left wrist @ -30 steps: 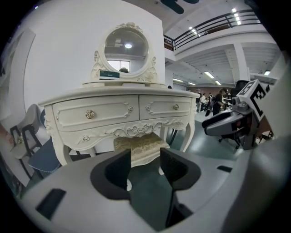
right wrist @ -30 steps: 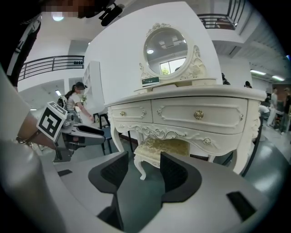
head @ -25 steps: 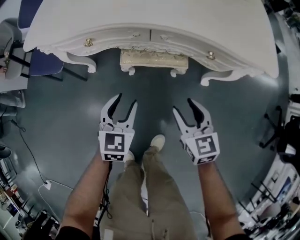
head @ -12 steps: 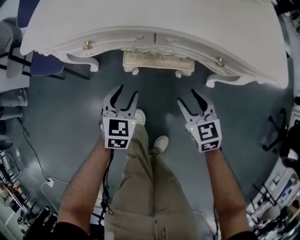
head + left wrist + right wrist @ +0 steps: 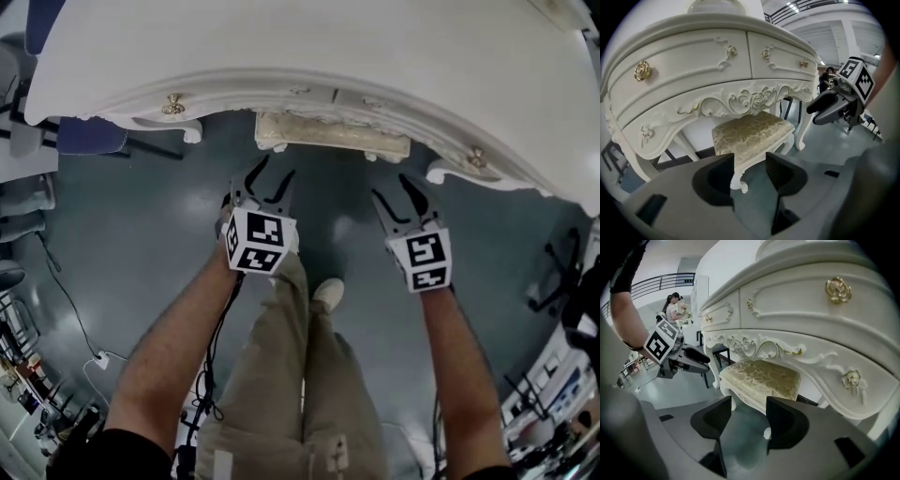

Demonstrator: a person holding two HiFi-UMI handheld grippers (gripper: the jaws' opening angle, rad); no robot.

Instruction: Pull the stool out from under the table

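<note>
A white carved stool (image 5: 333, 133) with a gold patterned seat stands tucked under the ornate white table (image 5: 309, 47); only its front edge shows from above. My left gripper (image 5: 274, 178) hovers just short of the stool's left front corner, jaws opening, nothing between them. In the left gripper view the stool (image 5: 750, 131) lies ahead past the left gripper (image 5: 750, 161). My right gripper (image 5: 392, 192) is open and empty near the right front corner. In the right gripper view the stool (image 5: 761, 376) sits beyond the right gripper (image 5: 749, 406).
The table's curved legs (image 5: 450, 173) flank the stool on both sides. A blue chair (image 5: 89, 136) stands at the left and a cable (image 5: 66, 309) runs over the grey floor. The person's legs and shoe (image 5: 328, 292) are below the grippers. Another person (image 5: 672, 308) stands far off.
The person has stepped forward. Both grippers have moved closer to the table and the stool's front, and the table fills more of the head view.
</note>
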